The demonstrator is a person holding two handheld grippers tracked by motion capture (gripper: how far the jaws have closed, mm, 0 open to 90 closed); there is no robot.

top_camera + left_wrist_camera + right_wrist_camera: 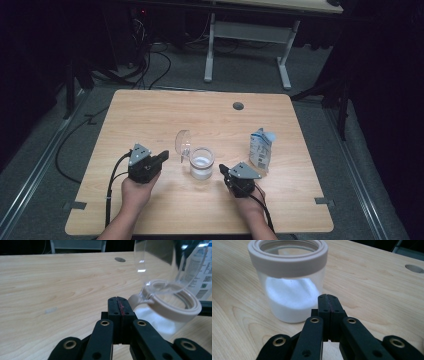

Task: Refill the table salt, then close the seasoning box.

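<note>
Here the wooden table carries a clear jar of white powder at its centre, hinged lid standing open, a small carton just beside. Left gripper and right gripper flank the jar, both jaws pressed together, empty. Spread one before approaching the lid.

Jar: clear wall, pale beige collar, white powder inside (hinged lid colourless and see-through).
Carton: white and light blue, with small dark print and code squares on one face.
Table: light wood grain, with one grey round plug.
Left gripper and right gripper: black, brass-coloured rivets, a reddish line where the pads meet, grey top plates.
</note>
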